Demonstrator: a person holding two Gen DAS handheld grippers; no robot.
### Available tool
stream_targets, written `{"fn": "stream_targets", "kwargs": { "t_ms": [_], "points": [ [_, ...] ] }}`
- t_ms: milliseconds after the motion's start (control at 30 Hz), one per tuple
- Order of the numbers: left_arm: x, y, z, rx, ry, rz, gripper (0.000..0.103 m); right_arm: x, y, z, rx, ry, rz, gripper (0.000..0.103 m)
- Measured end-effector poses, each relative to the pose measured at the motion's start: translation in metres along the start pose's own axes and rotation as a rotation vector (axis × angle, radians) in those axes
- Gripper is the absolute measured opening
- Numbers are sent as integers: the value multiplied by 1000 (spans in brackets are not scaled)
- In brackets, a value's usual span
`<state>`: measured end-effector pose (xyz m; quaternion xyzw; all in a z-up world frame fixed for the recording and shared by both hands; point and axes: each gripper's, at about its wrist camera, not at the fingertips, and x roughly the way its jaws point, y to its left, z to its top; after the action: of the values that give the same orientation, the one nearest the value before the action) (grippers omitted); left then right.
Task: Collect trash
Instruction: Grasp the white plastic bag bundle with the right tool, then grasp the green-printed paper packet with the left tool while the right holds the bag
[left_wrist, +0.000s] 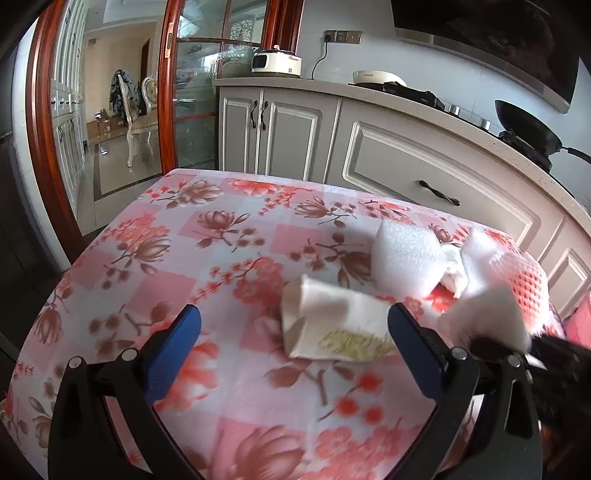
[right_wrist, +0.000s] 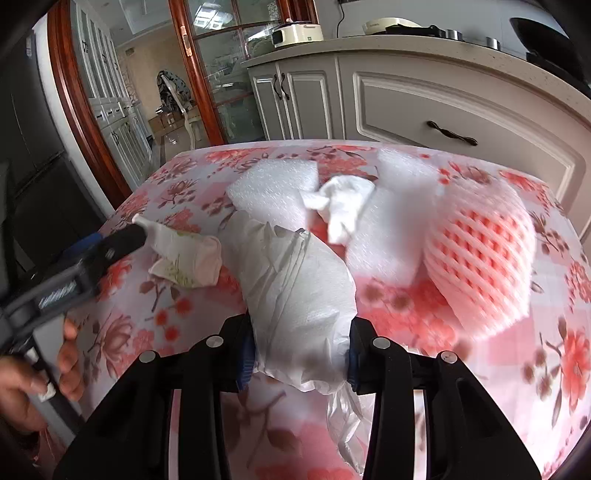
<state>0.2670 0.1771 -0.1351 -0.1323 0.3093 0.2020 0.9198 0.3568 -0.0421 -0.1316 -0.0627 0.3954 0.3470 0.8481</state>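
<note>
The right claw (right_wrist: 301, 360) is clenching a crumpled white bag (right_wrist: 295, 288); the left claw (left_wrist: 293, 325), released, is straddling a folded tissue (left_wrist: 332, 325) beside the bag on the counter (left_wrist: 184, 240).

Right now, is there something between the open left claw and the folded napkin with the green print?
Nothing visible blocks it. The folded napkin lies on the flowered tablecloth just ahead of the left claw, nearer its right finger. The right claw, beside it, is closed on a white wad.
</note>
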Motion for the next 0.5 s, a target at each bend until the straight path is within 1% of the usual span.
{"fn": "stream_targets", "kwargs": {
  "t_ms": [133,233,367,433,500],
  "points": [
    [16,-14,10,-19,-1,42,98,-12,-8,-7,5,-5,-2,38],
    [29,-23,14,-10,-3,80,98,-18,-14,-8,21,-12,11,38],
    [54,-37,15,35,64,121,98,-20,-20,-10,35,-15,24,38],
    [57,-42,13,72,87,143,98,-21,-21,-11,37,-18,26,38],
    [53,-41,10,99,86,153,98,-22,-22,-11,50,-26,31,38]
  ]
}}
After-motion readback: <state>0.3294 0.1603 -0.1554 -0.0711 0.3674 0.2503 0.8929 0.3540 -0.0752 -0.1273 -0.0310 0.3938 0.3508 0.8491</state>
